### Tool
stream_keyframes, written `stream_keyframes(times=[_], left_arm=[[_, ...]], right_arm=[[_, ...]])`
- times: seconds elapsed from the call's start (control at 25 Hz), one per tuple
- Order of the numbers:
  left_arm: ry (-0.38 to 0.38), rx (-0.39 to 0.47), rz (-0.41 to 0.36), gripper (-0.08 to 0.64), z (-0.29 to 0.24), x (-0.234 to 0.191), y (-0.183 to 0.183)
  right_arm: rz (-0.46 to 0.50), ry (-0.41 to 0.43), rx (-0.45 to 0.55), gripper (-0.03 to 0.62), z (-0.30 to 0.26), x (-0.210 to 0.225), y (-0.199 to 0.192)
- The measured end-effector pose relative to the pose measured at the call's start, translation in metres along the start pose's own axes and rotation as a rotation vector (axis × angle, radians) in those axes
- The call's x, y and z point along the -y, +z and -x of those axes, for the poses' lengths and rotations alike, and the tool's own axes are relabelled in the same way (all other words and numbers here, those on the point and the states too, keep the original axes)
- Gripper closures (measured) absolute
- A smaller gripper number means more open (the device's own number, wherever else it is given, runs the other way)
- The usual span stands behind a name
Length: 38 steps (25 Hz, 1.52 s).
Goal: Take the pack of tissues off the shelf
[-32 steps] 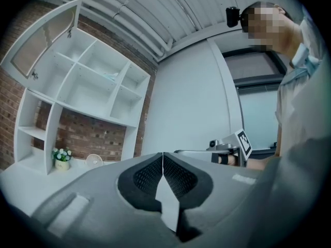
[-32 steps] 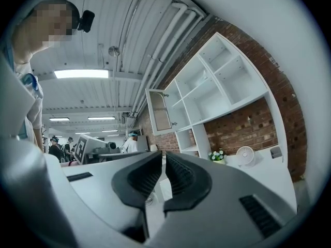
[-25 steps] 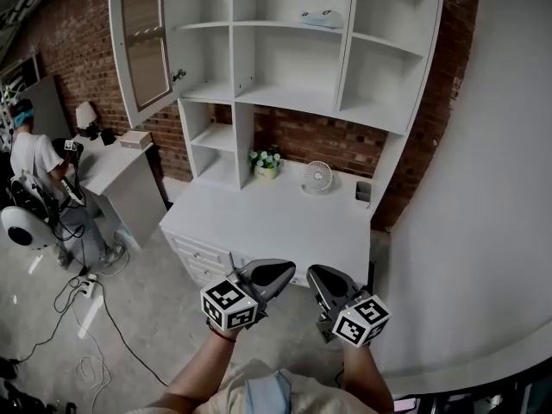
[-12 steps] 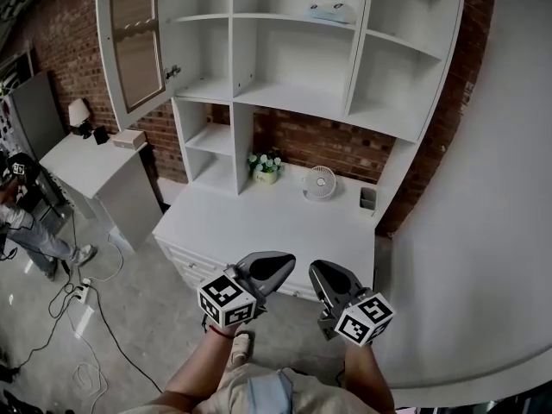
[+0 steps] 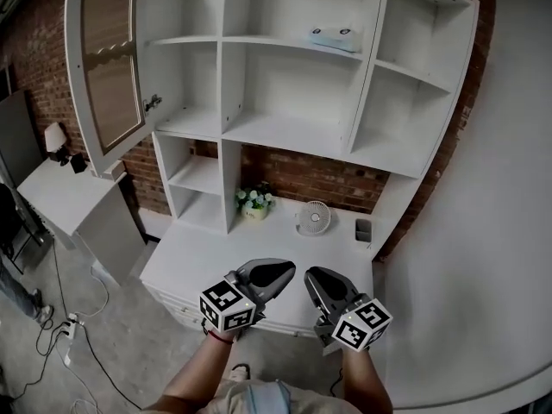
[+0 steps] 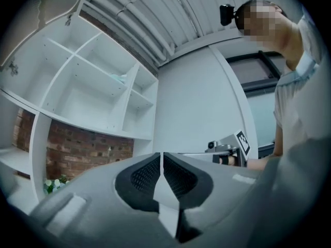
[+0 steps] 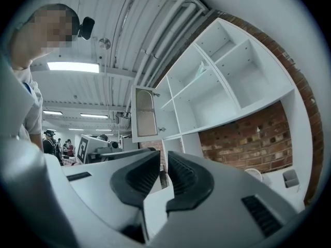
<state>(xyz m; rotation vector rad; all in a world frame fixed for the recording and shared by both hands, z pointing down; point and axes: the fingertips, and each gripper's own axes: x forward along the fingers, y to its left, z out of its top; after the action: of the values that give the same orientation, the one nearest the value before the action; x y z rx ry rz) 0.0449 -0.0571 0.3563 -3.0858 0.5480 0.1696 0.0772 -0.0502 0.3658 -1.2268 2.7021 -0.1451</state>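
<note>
- Since the earlier frames we stand closer: the shelf unit (image 5: 373, 76) fills more of the head view.
- pack of tissues (image 5: 332, 37) lies on the upper middle shelf near its front edge, untouched, well above and beyond both grippers.
- right gripper (image 5: 316, 279): jaws have just been opening and are now slightly apart with nothing between them; we read that as pre-opening for the grab.
- left gripper (image 5: 278, 271): jaws pressed together, empty; probably just riding along.
- We hold both roughly level, low over the desk top (image 5: 216, 248) edge, likely because the reach up has not begun.
- fan (image 5: 313, 218) and flower pot (image 5: 253, 203) sit lower down, apparently outside the reach path.
</note>
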Motion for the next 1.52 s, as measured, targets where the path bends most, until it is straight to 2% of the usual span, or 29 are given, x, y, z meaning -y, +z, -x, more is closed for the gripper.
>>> stream_keyframes(times=[0.36,0.76,1.08,1.28,1.52], left_arm=[[-0.083,0.014,-0.045,0.549,-0.009,-0.066,0.030],[-0.168,0.052,-0.145,0.549,-0.020,-0.119,0.082],[-0.170,0.095,-0.204,0.548,-0.028,-0.148,0.122],[-0.151,0.122,-0.198,0.548,-0.035,-0.161,0.139],[-0.126,0.134,-0.227,0.548,-0.050,-0.169,0.160]], right_arm=[[0.057,-0.065,0.024,0.545,-0.062,0.025,0.026],[0.168,-0.088,0.104,0.529,-0.123,0.039,0.084],[0.208,-0.092,0.117,0.512,-0.150,0.050,0.118],[0.229,-0.085,0.132,0.506,-0.160,0.057,0.138],[0.292,-0.099,0.129,0.497,-0.163,0.073,0.173]])
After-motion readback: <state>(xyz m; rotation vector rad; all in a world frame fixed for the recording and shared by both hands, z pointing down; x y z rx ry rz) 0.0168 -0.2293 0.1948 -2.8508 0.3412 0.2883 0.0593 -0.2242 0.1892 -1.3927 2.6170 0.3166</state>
